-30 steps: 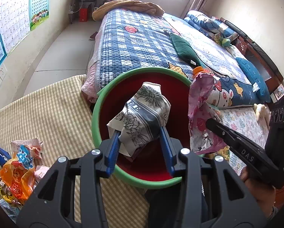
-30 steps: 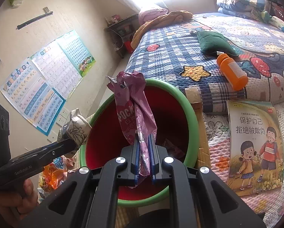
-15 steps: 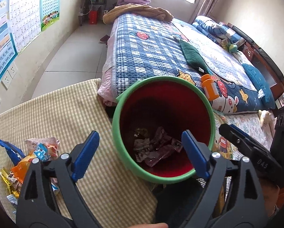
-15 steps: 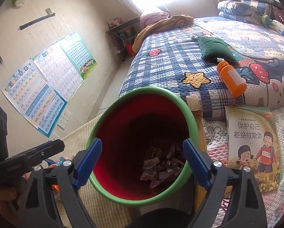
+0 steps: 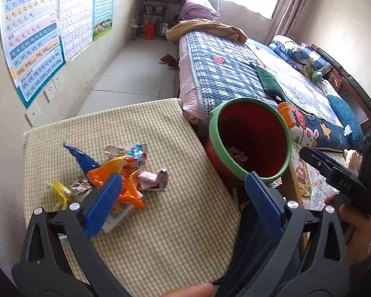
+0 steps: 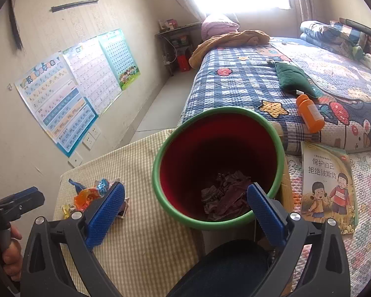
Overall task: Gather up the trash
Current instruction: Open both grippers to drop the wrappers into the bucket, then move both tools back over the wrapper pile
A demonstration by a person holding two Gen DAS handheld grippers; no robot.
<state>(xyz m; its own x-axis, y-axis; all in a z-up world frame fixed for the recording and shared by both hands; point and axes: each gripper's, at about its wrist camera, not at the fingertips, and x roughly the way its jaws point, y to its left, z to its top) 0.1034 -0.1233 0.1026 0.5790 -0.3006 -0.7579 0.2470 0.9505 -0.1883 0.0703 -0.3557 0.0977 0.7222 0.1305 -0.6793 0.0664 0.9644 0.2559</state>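
Observation:
A red bin with a green rim (image 5: 249,138) stands beside the checked table (image 5: 160,222); it also shows in the right wrist view (image 6: 217,168). Crumpled wrappers (image 6: 225,198) lie at its bottom. A pile of trash wrappers (image 5: 116,173), orange, blue, yellow and pink, lies on the table's left part and shows in the right wrist view (image 6: 91,195). My left gripper (image 5: 183,203) is open and empty above the table, right of the pile. My right gripper (image 6: 185,212) is open and empty, near the bin's front rim.
A bed with a blue checked quilt (image 5: 235,74) lies behind the bin, with an orange bottle (image 6: 309,113) and a green cushion (image 6: 294,79) on it. A children's book (image 6: 326,183) lies right of the bin. Posters (image 5: 36,37) hang on the left wall.
One second ago both grippers held wrappers over the bin; both opened and the wrappers fell in. Since then the left gripper has swung left and back over the table, bringing the pile into view.

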